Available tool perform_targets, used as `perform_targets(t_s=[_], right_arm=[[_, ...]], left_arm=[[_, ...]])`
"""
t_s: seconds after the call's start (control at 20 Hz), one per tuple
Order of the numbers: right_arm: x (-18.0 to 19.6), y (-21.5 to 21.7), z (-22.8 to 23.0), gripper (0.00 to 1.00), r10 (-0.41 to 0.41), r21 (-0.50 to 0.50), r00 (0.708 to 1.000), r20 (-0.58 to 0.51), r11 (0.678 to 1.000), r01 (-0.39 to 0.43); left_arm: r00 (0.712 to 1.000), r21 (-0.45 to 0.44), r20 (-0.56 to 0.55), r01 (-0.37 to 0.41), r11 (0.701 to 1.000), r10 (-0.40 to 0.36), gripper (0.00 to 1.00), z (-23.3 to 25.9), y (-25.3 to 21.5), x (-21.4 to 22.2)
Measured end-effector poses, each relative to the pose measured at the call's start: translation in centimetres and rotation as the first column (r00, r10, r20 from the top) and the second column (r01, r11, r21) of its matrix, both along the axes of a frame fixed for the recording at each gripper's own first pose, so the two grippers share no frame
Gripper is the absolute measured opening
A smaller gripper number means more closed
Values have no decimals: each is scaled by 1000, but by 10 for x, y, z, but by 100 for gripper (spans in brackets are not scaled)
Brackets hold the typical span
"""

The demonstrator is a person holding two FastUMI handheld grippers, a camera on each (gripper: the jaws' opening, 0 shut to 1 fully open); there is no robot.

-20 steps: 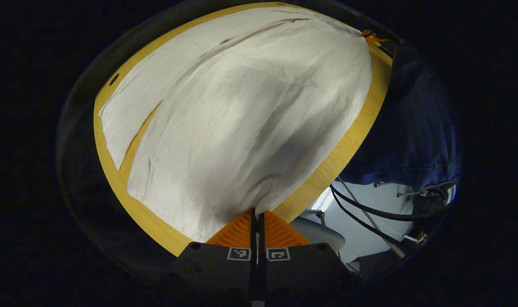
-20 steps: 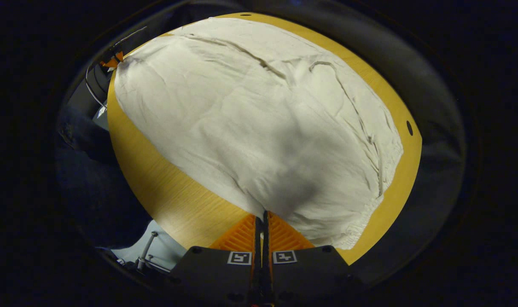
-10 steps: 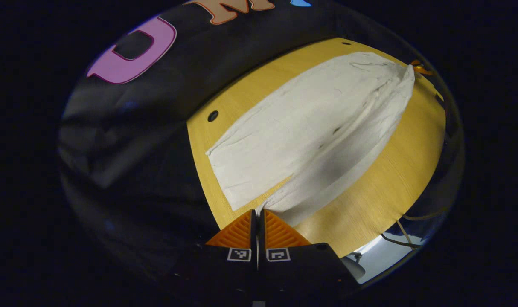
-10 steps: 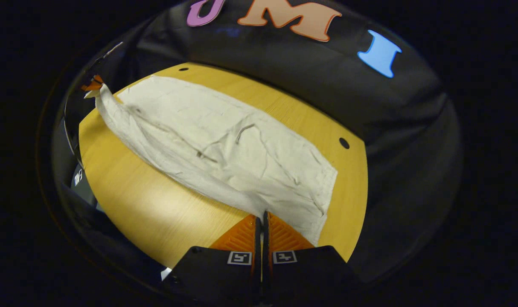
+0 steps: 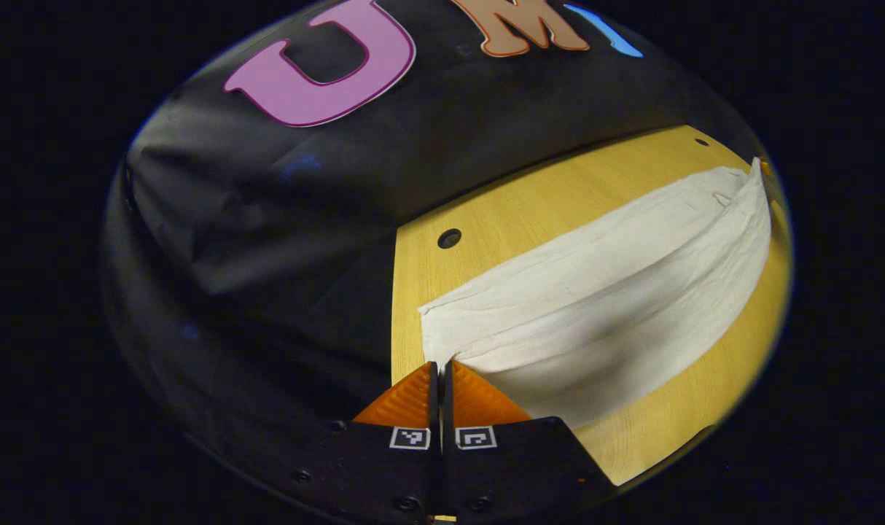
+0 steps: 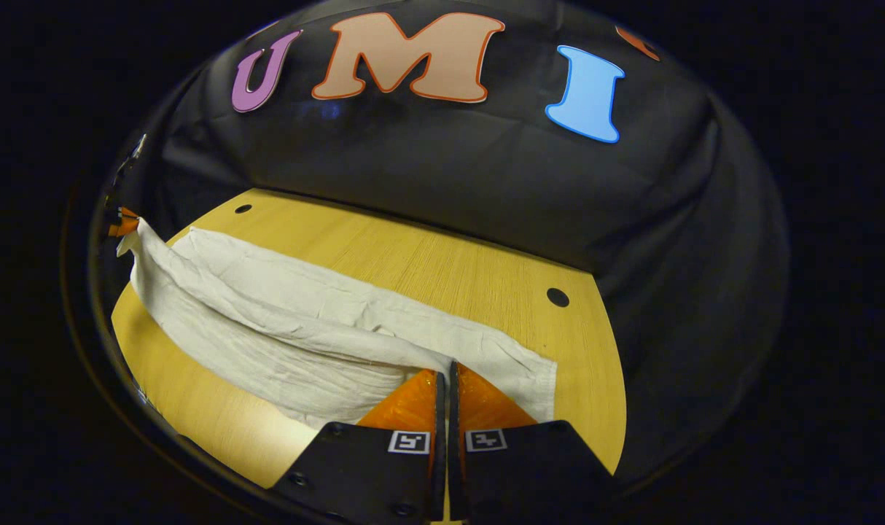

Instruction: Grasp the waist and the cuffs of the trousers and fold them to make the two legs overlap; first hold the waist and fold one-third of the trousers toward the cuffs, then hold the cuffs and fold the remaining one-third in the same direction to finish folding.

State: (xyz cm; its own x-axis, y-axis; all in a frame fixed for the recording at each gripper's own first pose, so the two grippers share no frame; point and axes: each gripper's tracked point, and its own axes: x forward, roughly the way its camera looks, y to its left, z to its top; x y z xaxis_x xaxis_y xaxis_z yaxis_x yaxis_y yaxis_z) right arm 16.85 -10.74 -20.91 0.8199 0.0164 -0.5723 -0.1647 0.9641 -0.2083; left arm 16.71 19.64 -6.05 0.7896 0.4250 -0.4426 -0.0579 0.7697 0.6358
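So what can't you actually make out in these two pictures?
- Left gripper view: the trousers run off the right edge, so their far end is cut off.
- Right gripper view: the held cloth edge hides behind the right gripper.
- Lower leg: covered by the upper layer.

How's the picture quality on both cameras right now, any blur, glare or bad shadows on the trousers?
Left gripper view: sharp; the trousers bow with fisheye, and their near fold is shaded. Right gripper view: sharp too; the table edge curves, with soft shadow in the cloth's creases and no glare.
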Motion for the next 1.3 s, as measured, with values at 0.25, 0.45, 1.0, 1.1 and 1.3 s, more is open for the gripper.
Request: perform_targets(t_s=[0.25,0.45,1.0,1.1,1.3], right_arm=[[54,6,-39,4,-39,104,999,-30,994,42],[83,4,-68,4,-77,158,996,-44,984,83],[102,10,-58,99,-63,235,998,26,970,55],[96,-2,-36,99,-82,236,995,60,969,65],[69,-55,1,98,-162,240,982,96,961,135]], left_arm=[[996,14,90,-21,1000,19,0,-4,7,60],[994,3,110,-28,1000,27,0,-34,13,103],[980,-127,169,-79,989,100,100,-73,-4,130],[979,-157,189,-50,986,79,92,-71,-11,131],[961,-264,278,61,963,16,96,-46,-35,128]])
